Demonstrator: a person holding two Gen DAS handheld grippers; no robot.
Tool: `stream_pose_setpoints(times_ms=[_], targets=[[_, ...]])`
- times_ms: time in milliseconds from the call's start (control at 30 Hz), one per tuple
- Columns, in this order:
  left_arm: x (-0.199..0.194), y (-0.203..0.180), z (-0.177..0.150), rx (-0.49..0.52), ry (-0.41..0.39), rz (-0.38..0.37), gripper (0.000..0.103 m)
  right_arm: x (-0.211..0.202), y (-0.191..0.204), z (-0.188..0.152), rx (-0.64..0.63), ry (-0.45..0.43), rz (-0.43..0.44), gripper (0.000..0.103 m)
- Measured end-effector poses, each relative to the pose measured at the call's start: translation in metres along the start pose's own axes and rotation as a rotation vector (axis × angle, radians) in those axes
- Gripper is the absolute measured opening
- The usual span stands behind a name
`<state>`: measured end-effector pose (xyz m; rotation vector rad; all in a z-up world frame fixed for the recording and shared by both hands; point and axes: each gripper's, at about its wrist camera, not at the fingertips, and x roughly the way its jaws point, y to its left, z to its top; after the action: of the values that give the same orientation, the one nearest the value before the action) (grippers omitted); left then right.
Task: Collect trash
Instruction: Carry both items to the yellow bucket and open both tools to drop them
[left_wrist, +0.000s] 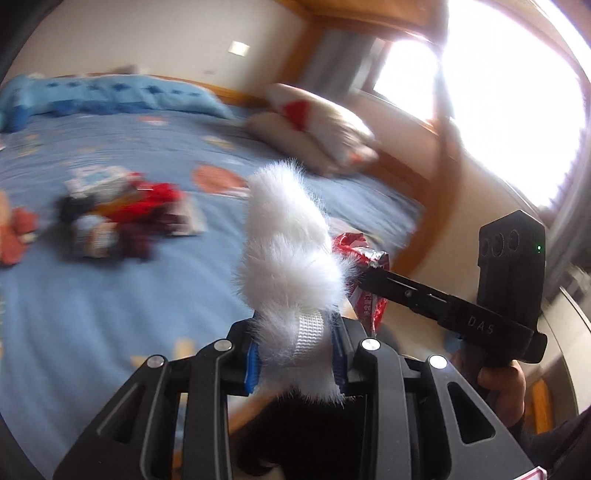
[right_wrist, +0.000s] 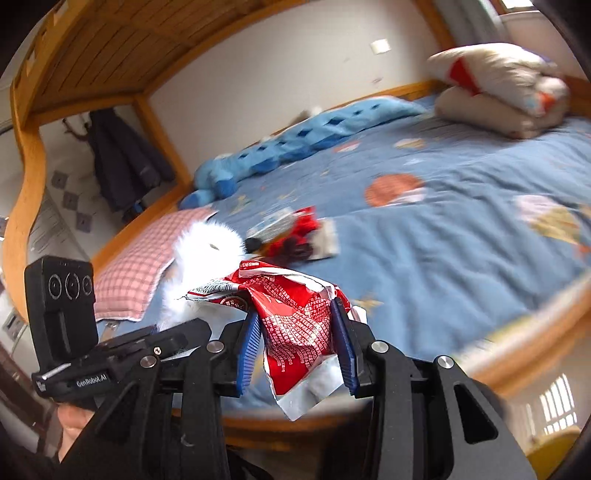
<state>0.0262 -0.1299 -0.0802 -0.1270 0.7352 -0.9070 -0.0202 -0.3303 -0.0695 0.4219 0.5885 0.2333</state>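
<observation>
My left gripper (left_wrist: 295, 358) is shut on a white furry strip (left_wrist: 288, 251) with a woven band, which stands up from the blue pads. My right gripper (right_wrist: 297, 347) is shut on a crumpled red and silver snack wrapper (right_wrist: 295, 310). The two grippers are side by side above the near edge of the bed. In the left wrist view the wrapper (left_wrist: 364, 258) shows behind the fur, at the tip of the right gripper. In the right wrist view the white fur (right_wrist: 207, 251) shows at the left. A heap of red, white and dark wrappers (left_wrist: 118, 210) (right_wrist: 295, 236) lies on the blue bedspread.
The blue patterned bedspread (right_wrist: 443, 236) covers a wooden-framed bunk bed (right_wrist: 535, 354). A folded cream quilt (right_wrist: 502, 88) and a long blue plush (right_wrist: 295, 144) lie at the far side. A pink checked pillow (right_wrist: 136, 273) sits left. A dark coat (right_wrist: 125, 162) hangs beyond.
</observation>
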Motion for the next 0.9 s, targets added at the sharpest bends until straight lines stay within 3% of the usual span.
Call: stream_pose_setpoints(times_ms=[167, 433, 633, 767, 900], targets=[[0.048, -0.065, -0.009, 0.092, 0.095, -0.145, 0.031, -0.071, -0.046, -0.023, 0.089, -0.045, -0.133, 0.037], [0.127, -0.157, -0.043, 0.196, 0.298, -0.303, 0.031, -0.166, -0.113, -0.083, 0.271, -0.066, -0.385, 0.037], [0.18, -0.188, -0.08, 0.197, 0.478, -0.345, 0.031, -0.196, -0.163, -0.143, 0.429, 0.007, -0.546, 0.037], [0.201, -0.202, -0.101, 0.215, 0.556, -0.347, 0.032, -0.203, -0.183, -0.169, 0.511, 0.038, -0.6, 0.061], [0.219, -0.211, -0.116, 0.252, 0.605, -0.321, 0.033, -0.218, -0.193, -0.178, 0.537, 0.011, -0.644, 0.063]])
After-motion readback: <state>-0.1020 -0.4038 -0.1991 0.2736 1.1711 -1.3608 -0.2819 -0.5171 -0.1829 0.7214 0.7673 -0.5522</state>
